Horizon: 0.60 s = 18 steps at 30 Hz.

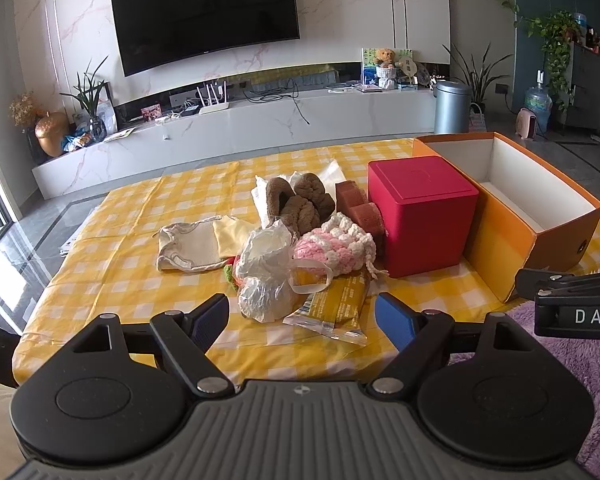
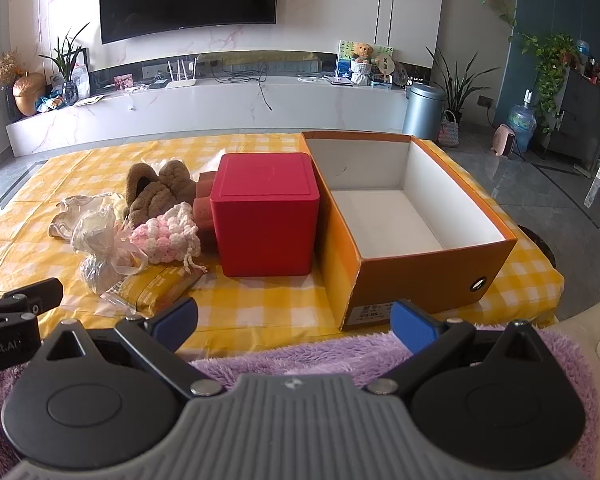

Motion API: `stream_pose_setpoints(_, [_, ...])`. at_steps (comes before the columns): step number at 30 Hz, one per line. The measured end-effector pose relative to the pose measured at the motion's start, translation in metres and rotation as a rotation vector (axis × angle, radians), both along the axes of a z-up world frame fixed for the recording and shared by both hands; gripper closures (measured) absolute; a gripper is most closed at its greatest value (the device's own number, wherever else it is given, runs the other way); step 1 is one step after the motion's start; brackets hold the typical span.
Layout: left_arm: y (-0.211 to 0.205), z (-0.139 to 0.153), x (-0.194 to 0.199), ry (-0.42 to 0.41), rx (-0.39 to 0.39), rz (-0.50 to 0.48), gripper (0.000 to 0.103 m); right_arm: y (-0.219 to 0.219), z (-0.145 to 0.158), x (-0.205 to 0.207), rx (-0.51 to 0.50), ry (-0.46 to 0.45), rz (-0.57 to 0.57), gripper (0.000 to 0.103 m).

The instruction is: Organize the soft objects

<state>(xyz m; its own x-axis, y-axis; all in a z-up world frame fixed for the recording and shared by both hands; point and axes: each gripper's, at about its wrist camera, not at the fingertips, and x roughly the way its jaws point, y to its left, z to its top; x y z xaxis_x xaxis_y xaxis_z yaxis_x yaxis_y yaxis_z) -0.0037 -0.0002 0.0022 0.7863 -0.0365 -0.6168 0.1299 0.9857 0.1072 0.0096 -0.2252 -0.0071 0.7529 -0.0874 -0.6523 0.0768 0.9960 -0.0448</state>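
Soft things sit heaped on the left half of the yellow checked surface (image 1: 140, 208), and nearest of them is a yellow snack packet (image 1: 336, 304) lying flat at the front edge of the pile. Touching it, a crinkled clear plastic bag (image 1: 264, 276) bulges up, with a pink and white knitted pouch (image 1: 332, 246) just beside it on the right. A pale drawstring cloth bag (image 1: 188, 246) lies flat to the left. Further back come brown fuzzy slippers (image 1: 300, 200) and reddish-brown sponge blocks (image 1: 360, 204), the sponges pressed against a closed red box (image 2: 266, 216). That red box stands between the pile and the open orange cardboard box (image 2: 420, 276), touching its side wall. A purple fluffy blanket (image 2: 300, 356) covers the near edge under the right tool.

Left hand-held gripper (image 1: 302, 318) hovers low before the packet, fingers spread wide, nothing between them. Right hand-held gripper (image 2: 294, 322) hangs over the blanket facing the gap between the two boxes, likewise wide apart and empty. Beyond, a white TV cabinet (image 1: 260, 128) lines the wall.
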Motion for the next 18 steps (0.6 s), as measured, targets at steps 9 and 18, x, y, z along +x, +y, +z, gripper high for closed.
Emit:
stream_pose_setpoints(9, [-0.002, -0.0002, -0.0018, -0.007, 0.008, -0.013, 0.006, -0.0006, -0.0008, 0.0001, 0.009, 0.003, -0.003, 0.002])
stream_pose_setpoints(18, [-0.0035, 0.0004, -0.0016, -0.006, 0.01, -0.014, 0.007, -0.002, -0.0016, -0.0005, 0.012, 0.003, -0.005, 0.002])
